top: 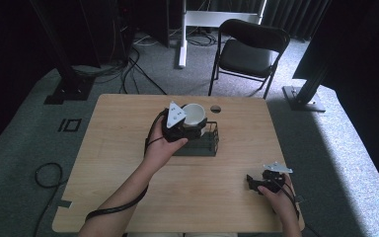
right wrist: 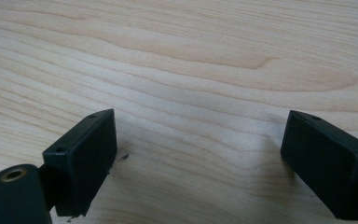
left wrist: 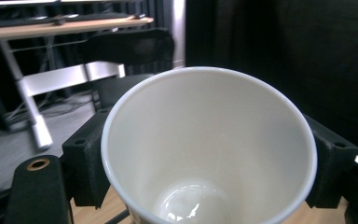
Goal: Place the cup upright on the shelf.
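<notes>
My left gripper (top: pixel 195 123) is shut on a white cup (top: pixel 193 113) and holds it just above a black wire rack (top: pixel 203 146) at the middle of the wooden table (top: pixel 123 123). In the left gripper view the empty cup (left wrist: pixel 205 140) has its mouth towards the camera, with a black jaw pressed on each side of it. My right gripper (top: pixel 252 182) rests low over the table near the front right corner. In the right gripper view its jaws stand wide apart, open over bare wood (right wrist: pixel 191 60), with nothing between them (right wrist: pixel 200 154).
A black folding chair (top: pixel 249 52) stands beyond the table's far edge. A small round hole (top: pixel 215 108) sits in the tabletop behind the rack. Cables lie on the grey carpet at the left (top: pixel 47 175) and behind.
</notes>
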